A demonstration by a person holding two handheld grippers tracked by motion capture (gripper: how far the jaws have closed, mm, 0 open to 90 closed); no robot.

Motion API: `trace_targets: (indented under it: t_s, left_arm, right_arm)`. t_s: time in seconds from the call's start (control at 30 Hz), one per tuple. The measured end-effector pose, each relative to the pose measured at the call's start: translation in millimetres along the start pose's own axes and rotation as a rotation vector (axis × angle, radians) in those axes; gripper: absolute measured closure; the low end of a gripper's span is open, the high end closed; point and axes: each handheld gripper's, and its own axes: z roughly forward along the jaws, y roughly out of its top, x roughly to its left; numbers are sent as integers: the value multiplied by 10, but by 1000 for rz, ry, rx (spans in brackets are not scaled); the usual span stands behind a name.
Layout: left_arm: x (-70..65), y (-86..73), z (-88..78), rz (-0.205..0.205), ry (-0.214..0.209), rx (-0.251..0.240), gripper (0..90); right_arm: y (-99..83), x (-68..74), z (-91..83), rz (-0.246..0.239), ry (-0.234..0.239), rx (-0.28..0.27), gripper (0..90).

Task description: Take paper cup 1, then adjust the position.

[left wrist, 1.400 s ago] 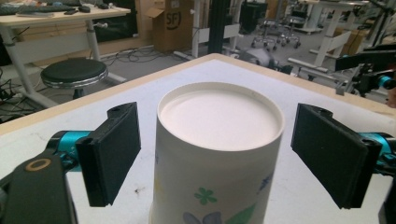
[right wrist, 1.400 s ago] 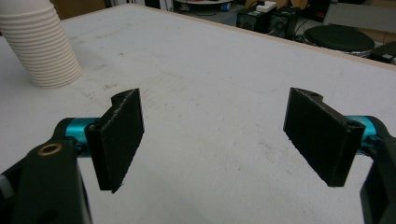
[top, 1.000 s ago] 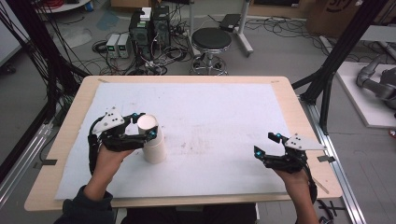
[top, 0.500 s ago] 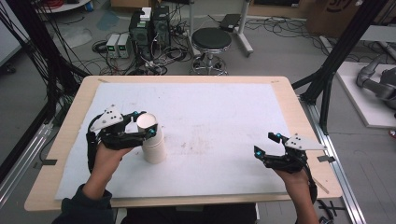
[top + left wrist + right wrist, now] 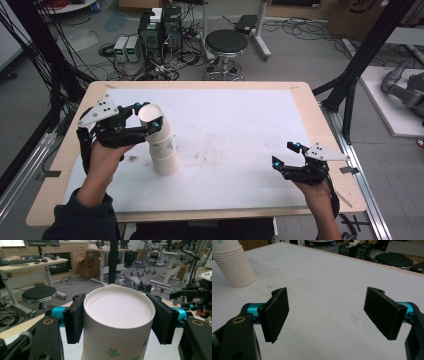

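At nine o'clock on the table [image 5: 240,100], our left claw [image 5: 145,116], just closing, clamps the top cup [image 5: 151,116] above the stack [image 5: 164,155]; right claw [image 5: 285,154] gapes.

The tall stack of white paper cups [image 5: 164,150] stands on the left half of the white-topped wooden table [image 5: 240,115]. The left gripper [image 5: 145,117] sits at the stack's top, left of it, around the uppermost cup [image 5: 151,116]. The right gripper [image 5: 285,154] lies well right of the stack, near the table's right edge. The round black stool [image 5: 226,42] stands behind the table, beyond the stack.
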Motion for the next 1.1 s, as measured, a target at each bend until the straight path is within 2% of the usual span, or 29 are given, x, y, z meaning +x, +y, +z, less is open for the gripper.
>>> trace_targets:
  t_s: [0.2, 0.37, 0.63, 1.1]
  left_arm:
    - [-50, 232, -57, 5, -30, -58, 358]
    - [-148, 341, -10, 22, -68, -49, 359]
    - [-274, 276, 219, 22, -135, 4, 359]
    - [-439, 154, 465, 23, -192, 25, 359]
  right_arm:
    - [5, -1, 19, 7, 5, 0, 208]
    - [18, 38, 44, -5, 28, 12, 209]
    - [44, 48, 78, -13, 43, 13, 208]
    - [51, 81, 110, -7, 103, 22, 208]
